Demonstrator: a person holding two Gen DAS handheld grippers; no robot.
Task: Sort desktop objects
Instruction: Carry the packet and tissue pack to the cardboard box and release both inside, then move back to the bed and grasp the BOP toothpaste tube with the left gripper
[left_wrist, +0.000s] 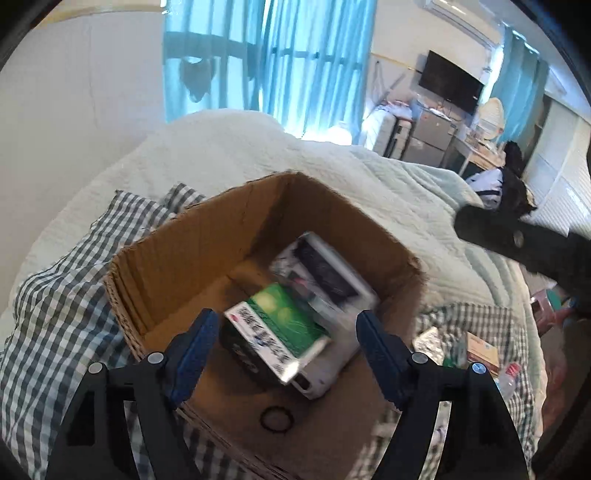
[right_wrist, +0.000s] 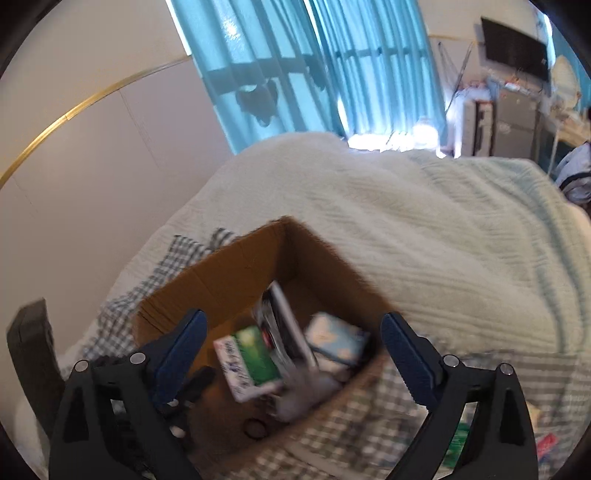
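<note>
Cardboard box (left_wrist: 207, 236), open-topped, set on a bed over checked cloth (left_wrist: 55, 295), pale ribbed blanket (left_wrist: 332, 173) beyond at 12 o'clock. Inside the box, left wrist view: green-and-white carton (left_wrist: 280, 325) tilted, lying across a white box with a dark panel (left_wrist: 328, 273) at its 1 o'clock; dark rounded item under the carton's 7 o'clock edge, too blurred to identify; thin black ring (left_wrist: 277, 419) flat on the box floor at 6 o'clock of the carton. Left gripper (left_wrist: 288, 350) above the near part of the box, blue pads spread wide at 9 and 3 o'clock of the carton, neither pad touching it, nothing held. Part of a dark tool (left_wrist: 517, 236) entering at 3 o'clock of the same view. Small packets (left_wrist: 480, 350) on the checked cloth outside the box at 4 o'clock, details unclear. Right wrist view: same box (right_wrist: 221, 280) seen from its other near corner, the green-and-white carton (right_wrist: 247, 362) at centre, a thin upright flat item (right_wrist: 288, 325) at its 2 o'clock, a pale blue-and-white pack (right_wrist: 336, 341) at 3 o'clock, the black ring (right_wrist: 255, 428) at 6 o'clock. Right gripper (right_wrist: 295, 358) over the box, jaws at full spread, pads clear of the contents, nothing held. Blue curtains (right_wrist: 314, 62) at 12 o'clock in both views; dark screen (left_wrist: 450, 81) on the wall at 2 o'clock in the left view.
</note>
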